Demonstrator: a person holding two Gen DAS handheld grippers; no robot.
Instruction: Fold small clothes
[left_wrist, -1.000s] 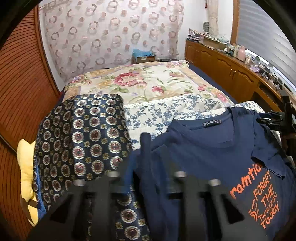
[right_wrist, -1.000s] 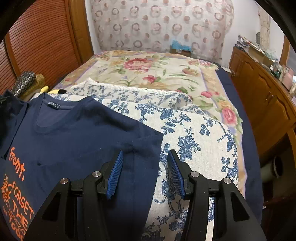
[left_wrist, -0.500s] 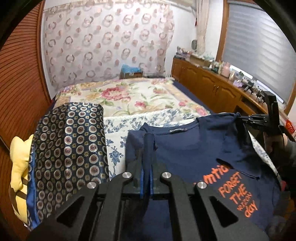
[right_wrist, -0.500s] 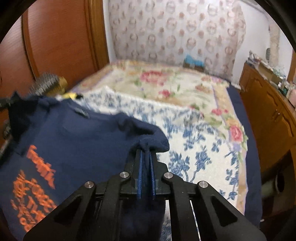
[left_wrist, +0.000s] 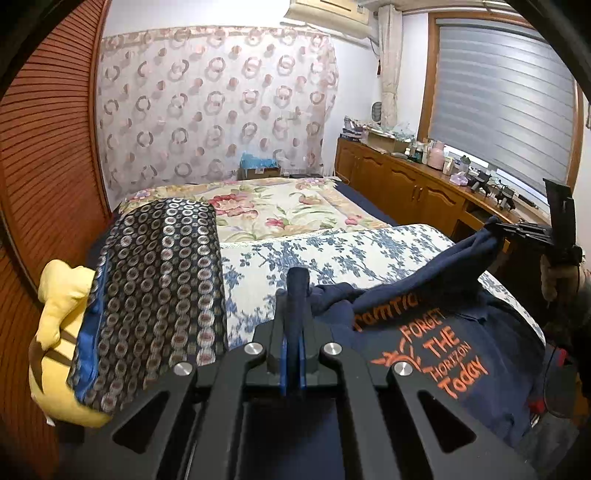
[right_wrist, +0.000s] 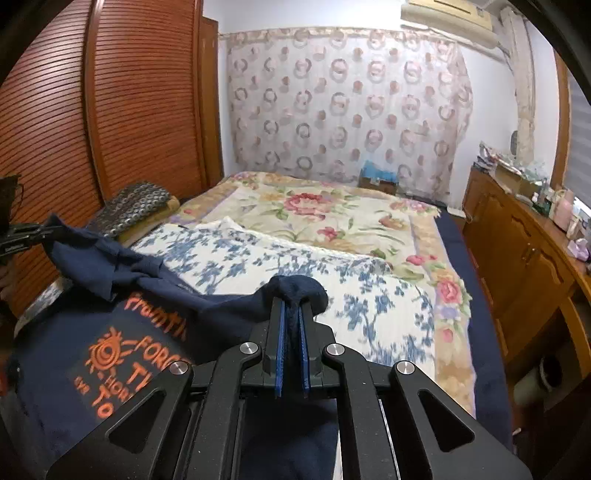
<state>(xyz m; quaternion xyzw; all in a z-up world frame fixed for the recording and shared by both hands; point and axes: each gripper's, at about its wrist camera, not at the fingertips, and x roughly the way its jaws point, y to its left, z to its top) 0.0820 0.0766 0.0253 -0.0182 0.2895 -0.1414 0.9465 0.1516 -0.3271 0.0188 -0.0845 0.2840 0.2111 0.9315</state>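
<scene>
A navy T-shirt (left_wrist: 436, 354) with orange lettering hangs over the near end of the bed; it also shows in the right wrist view (right_wrist: 110, 354). My left gripper (left_wrist: 293, 317) is shut on one shoulder of the shirt and holds it up. My right gripper (right_wrist: 291, 321) is shut on the other shoulder, a bunch of navy cloth sticking out past its blue pads. Each gripper shows in the other's view, the right one at the far right (left_wrist: 517, 230), the left one at the far left (right_wrist: 22, 232). The shirt sags between them.
The bed carries a blue-and-white floral blanket (right_wrist: 314, 266) and a flowered quilt (left_wrist: 280, 206) behind it. A dark patterned pillow (left_wrist: 155, 280) over a yellow cushion (left_wrist: 59, 317) lies at the left. A wooden sideboard (right_wrist: 524, 251) with clutter runs along the right; a louvred wardrobe (right_wrist: 110, 110) stands left.
Both grippers were open at the shirt's shoulders a second ago, then shut on the cloth. Since then both have lifted the shirt off the blanket and pulled it toward me.
</scene>
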